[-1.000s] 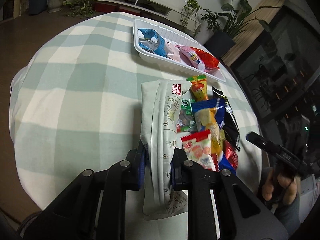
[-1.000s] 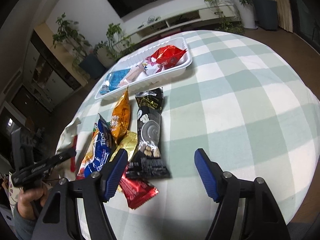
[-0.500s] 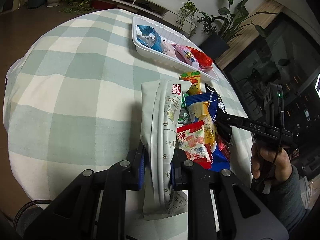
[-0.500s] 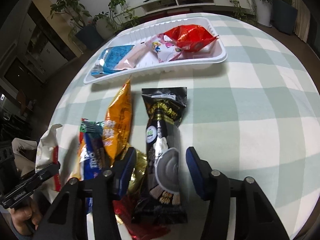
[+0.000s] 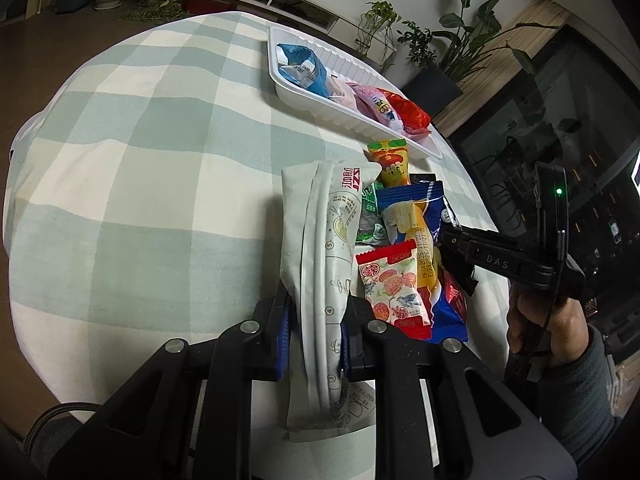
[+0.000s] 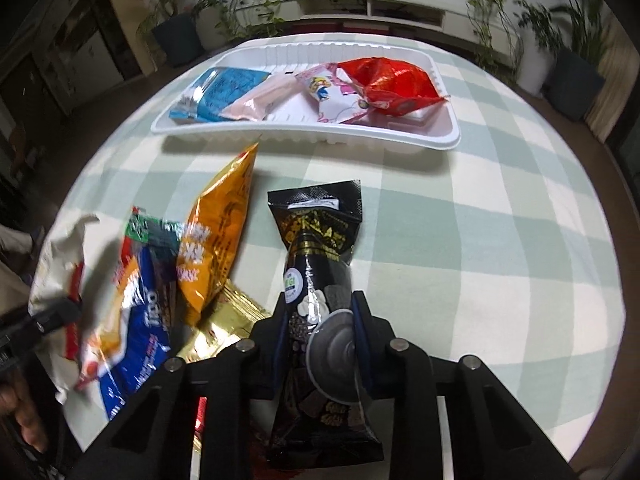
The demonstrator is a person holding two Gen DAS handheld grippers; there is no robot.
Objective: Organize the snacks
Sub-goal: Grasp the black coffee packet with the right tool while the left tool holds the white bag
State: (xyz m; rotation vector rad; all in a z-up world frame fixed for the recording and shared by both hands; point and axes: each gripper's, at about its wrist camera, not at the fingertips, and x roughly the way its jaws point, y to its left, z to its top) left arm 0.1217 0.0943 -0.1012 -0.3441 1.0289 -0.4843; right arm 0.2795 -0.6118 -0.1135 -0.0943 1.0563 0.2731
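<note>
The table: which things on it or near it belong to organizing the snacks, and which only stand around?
Belong to the job:
- white plastic tray, four packets inside
- black snack packet, clamped in the right gripper, whose jaws have just been closing
- white paper bag, clamped in the left gripper
- orange packet
- blue packet

Just around:
- potted plants
- low white shelf

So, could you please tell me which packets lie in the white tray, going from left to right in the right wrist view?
Blue foil packet → pale pink packet → pink cartoon-printed packet → shiny red foil packet, all in the white plastic tray.
</note>
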